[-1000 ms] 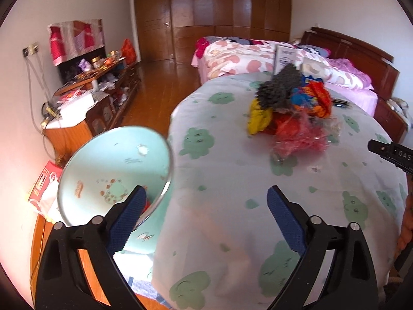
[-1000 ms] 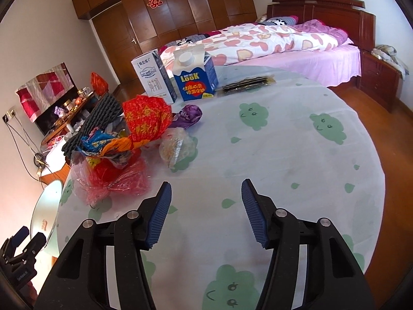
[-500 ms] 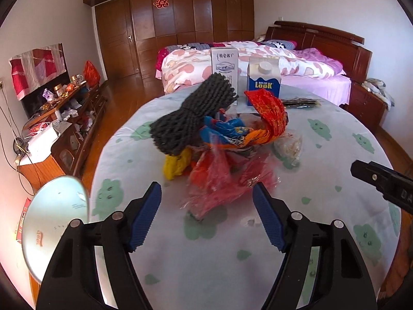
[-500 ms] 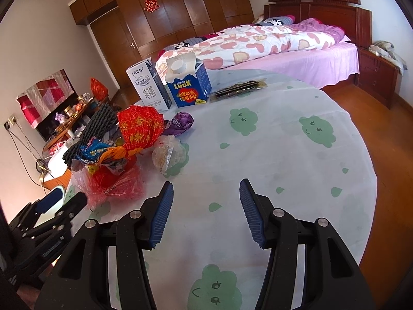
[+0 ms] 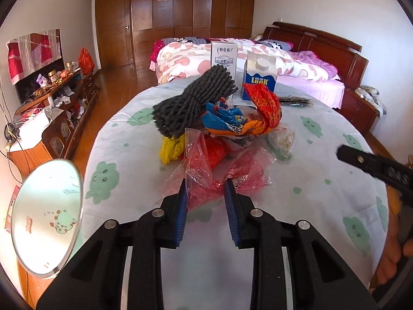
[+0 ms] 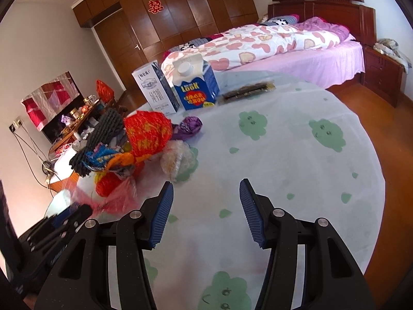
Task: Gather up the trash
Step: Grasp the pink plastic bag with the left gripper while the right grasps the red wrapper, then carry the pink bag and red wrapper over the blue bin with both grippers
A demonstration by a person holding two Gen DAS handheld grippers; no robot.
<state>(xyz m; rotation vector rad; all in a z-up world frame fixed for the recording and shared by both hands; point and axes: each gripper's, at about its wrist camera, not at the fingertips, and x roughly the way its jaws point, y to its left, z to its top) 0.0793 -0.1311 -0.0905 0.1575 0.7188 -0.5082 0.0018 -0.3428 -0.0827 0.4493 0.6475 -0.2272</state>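
A heap of trash lies on the round table's green-patterned cloth (image 5: 322, 155): a dark grey knitted bundle (image 5: 191, 103), a red-orange wrapper (image 5: 265, 108), a yellow bag (image 5: 171, 149) and a crumpled clear bag (image 5: 281, 139). At its near side lies a red plastic bag (image 5: 206, 178). My left gripper (image 5: 205, 190) is at that bag's near edge. Its jaws are closing, with the red plastic between the fingertips. My right gripper (image 6: 205, 193) hovers open over bare cloth right of the heap (image 6: 144, 139), nothing between its fingers.
A white carton (image 5: 224, 56), a blue milk carton (image 5: 259, 77) and a flat dark packet (image 5: 294, 100) stand at the table's far side. A purple wrapper (image 6: 189, 126) lies by the heap. A round pale disc (image 5: 49, 214) sits off the table's left edge. A bed (image 6: 284, 41) lies behind.
The left gripper swung from the table's left edge to the heap and narrowed its jaws around the red bag's near edge. The right gripper stayed about where it was.
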